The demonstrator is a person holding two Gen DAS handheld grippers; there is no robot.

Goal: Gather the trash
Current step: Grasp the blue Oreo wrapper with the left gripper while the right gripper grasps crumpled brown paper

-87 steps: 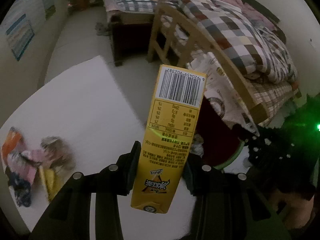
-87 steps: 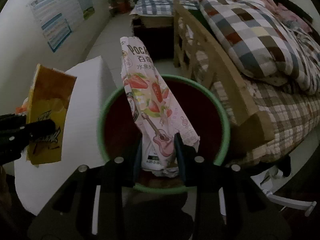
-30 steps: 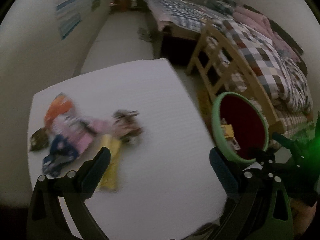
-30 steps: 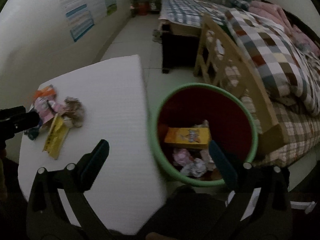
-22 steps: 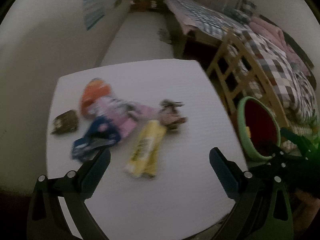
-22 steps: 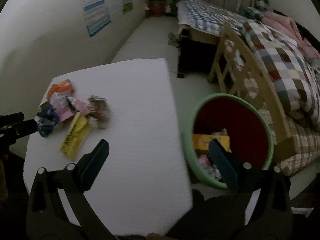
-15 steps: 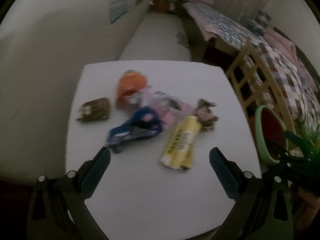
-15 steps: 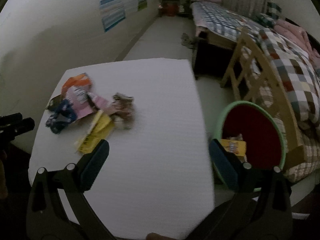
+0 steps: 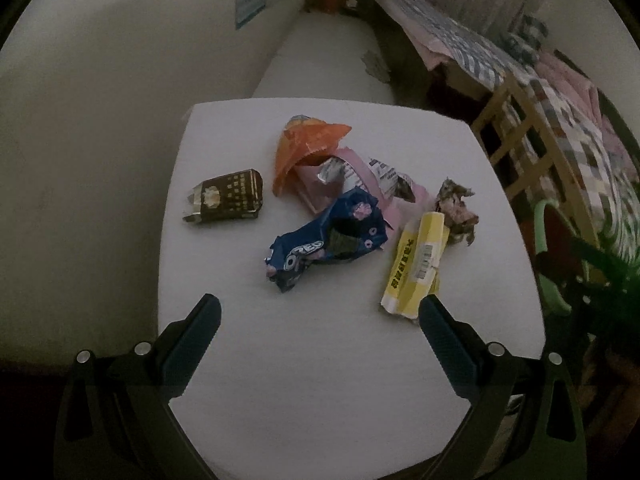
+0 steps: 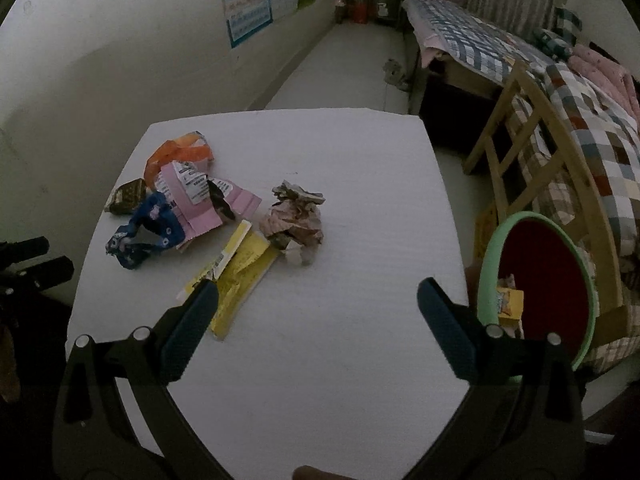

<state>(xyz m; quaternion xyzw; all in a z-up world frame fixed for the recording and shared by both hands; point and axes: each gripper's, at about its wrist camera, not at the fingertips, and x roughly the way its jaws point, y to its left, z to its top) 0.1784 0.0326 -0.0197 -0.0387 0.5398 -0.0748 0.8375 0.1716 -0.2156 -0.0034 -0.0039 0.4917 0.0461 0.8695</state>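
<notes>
White counter (image 9: 320,380) fills the left wrist view, and the trash lies in a bunch on its far half. The left gripper (image 9: 320,312) hangs over the near part with its two blue fingers (image 9: 192,344) far apart and nothing between them. A dark blue wrapper (image 9: 328,240) lies closest, and you can read "OREO" on it in white letters. Just right of it is a long yellow wrapper (image 9: 416,268) with black writing too small to read and a small barcode sticker. A crumpled brownish wad (image 9: 456,212) touches the top end of the yellow one. A pink wrapper (image 9: 352,184) with tiny print lies behind the blue one, and an orange bag (image 9: 304,148) sits partly on top of it. A dark brown pack (image 9: 224,196) with a gold crest lies apart on the left. The green rim of the bin (image 9: 548,256) peeks in at the right edge.

From the right wrist view, the right gripper (image 10: 316,300) is also spread wide and holds nothing. Its left finger (image 10: 188,328) covers the near end of the yellow wrapper (image 10: 244,272). The wad (image 10: 296,220) is just past it. The bin (image 10: 492,256) stands on the floor beside the counter (image 10: 360,200), red inside, with a yellow box (image 10: 508,304) in it. A blue chart (image 10: 248,8) hangs on the wall, but its words are too small to read.
</notes>
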